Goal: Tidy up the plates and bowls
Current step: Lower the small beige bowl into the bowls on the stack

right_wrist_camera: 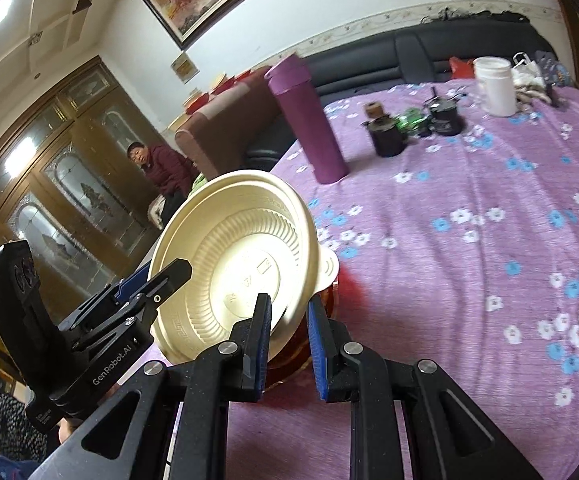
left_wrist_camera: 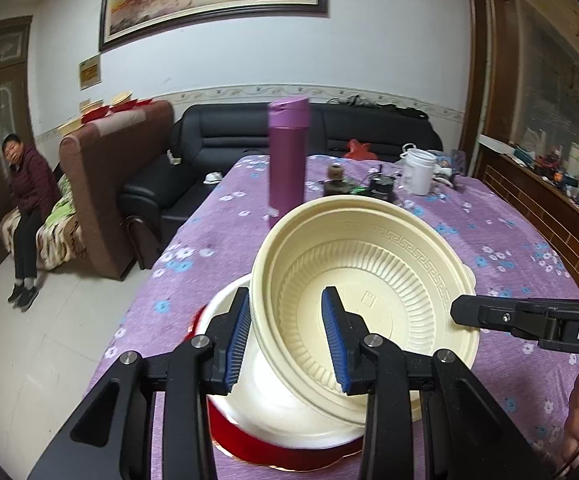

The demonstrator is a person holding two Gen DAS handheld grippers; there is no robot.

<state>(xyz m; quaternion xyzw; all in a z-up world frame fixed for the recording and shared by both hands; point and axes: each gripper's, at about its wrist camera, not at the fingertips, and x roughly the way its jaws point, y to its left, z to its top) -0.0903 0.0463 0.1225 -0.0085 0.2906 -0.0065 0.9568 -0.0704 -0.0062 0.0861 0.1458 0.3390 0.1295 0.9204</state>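
A cream ribbed plastic bowl [left_wrist_camera: 369, 280] is held tilted above a white bowl [left_wrist_camera: 273, 400] that sits on a red plate [left_wrist_camera: 289, 454] at the table's near edge. My left gripper [left_wrist_camera: 287, 340] straddles the cream bowl's left rim, one pad outside and one inside, with gaps showing beside the wall. My right gripper [right_wrist_camera: 287, 340] straddles the opposite rim of the same bowl [right_wrist_camera: 241, 264]; it shows in the left wrist view [left_wrist_camera: 489, 316] at the bowl's right edge. The red plate [right_wrist_camera: 345, 284] shows under the bowl.
A tall purple flask [left_wrist_camera: 288, 160] stands behind the bowls. Dark small pots [right_wrist_camera: 387, 136], a white jar [right_wrist_camera: 495, 86] and clutter sit at the table's far end. The purple flowered tablecloth [right_wrist_camera: 469, 260] covers the table. A person sits on a sofa at left.
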